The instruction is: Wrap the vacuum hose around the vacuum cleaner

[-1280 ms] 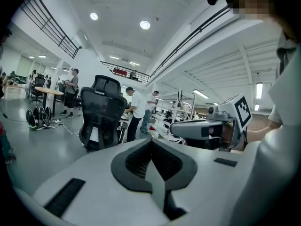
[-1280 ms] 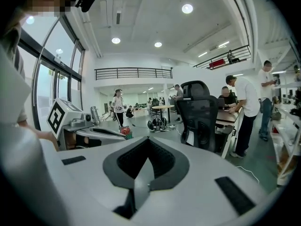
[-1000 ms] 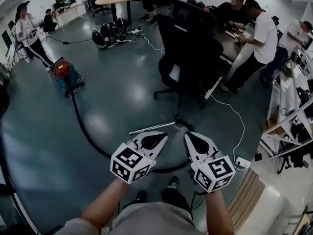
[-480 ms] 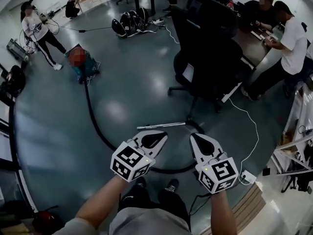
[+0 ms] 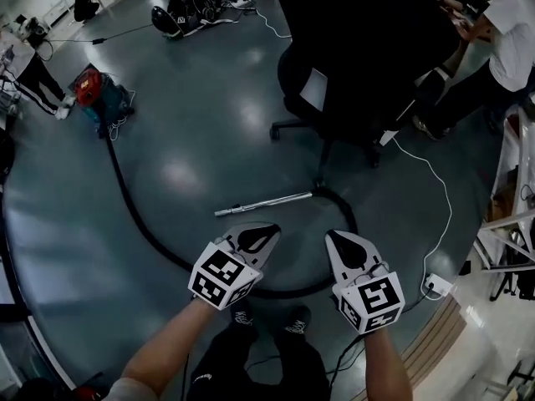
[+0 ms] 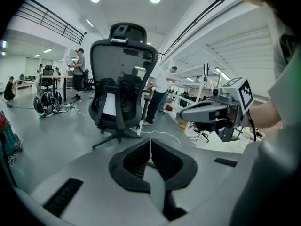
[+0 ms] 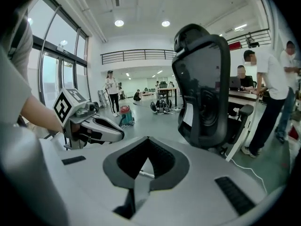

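Since a second ago the vacuum cleaner (image 5: 94, 98) has slid toward the upper left of the head view. The black office chair (image 5: 351, 65) now fills the top middle, and both grippers have kept their place low in the picture. The chair stands on the grey floor (image 5: 209, 140) just beyond the grippers, with its base near one end of a metal wand (image 5: 266, 202) that lies flat. A white cable (image 5: 440, 215) trails from beside the chair to a power strip (image 5: 437, 286) at the right.

The vacuum hose (image 5: 134, 211) curves from the vacuum cleaner across the floor, passes below both grippers in the head view and loops up to the wand. The left gripper (image 5: 262, 234) has its fingers pressed together on nothing, and so does the right gripper (image 5: 337, 241). Both hang above the hose without touching it, and the vacuum cleaner is well apart at the left.
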Tool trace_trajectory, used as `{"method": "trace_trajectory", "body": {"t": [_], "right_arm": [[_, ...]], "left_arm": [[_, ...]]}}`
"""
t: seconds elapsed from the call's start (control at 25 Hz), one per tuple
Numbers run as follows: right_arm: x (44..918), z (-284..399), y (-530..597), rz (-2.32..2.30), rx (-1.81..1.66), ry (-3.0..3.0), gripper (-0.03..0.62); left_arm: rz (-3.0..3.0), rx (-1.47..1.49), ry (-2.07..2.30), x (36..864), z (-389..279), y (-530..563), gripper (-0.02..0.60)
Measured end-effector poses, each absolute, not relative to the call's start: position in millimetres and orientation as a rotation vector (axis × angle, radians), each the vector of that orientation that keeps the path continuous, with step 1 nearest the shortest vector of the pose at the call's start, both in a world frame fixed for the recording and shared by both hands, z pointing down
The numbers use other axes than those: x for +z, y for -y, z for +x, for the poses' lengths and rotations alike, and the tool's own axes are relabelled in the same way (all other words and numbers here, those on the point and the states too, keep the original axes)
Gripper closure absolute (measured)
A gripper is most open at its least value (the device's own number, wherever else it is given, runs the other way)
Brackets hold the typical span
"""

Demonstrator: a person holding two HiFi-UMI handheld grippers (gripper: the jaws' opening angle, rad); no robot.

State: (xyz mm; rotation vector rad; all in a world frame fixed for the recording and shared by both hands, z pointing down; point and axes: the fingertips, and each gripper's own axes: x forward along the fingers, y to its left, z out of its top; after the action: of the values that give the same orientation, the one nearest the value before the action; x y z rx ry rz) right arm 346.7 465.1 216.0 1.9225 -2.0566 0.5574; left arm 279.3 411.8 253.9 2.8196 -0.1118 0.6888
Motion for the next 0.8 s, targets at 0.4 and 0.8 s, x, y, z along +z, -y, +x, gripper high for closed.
{"method": "trace_trajectory", "body": {"t": [0.4, 0.8], "right_arm": [[489, 387, -413, 1.899, 0.6, 1.996, 0.592], [669, 423, -370, 1.838, 0.558, 2.028, 0.592]], "left_arm": [[2.794, 0.894, 0.1, 557, 319, -339, 0.572], [2.801, 1.095, 0.043, 781, 356, -285, 0.439]]}}
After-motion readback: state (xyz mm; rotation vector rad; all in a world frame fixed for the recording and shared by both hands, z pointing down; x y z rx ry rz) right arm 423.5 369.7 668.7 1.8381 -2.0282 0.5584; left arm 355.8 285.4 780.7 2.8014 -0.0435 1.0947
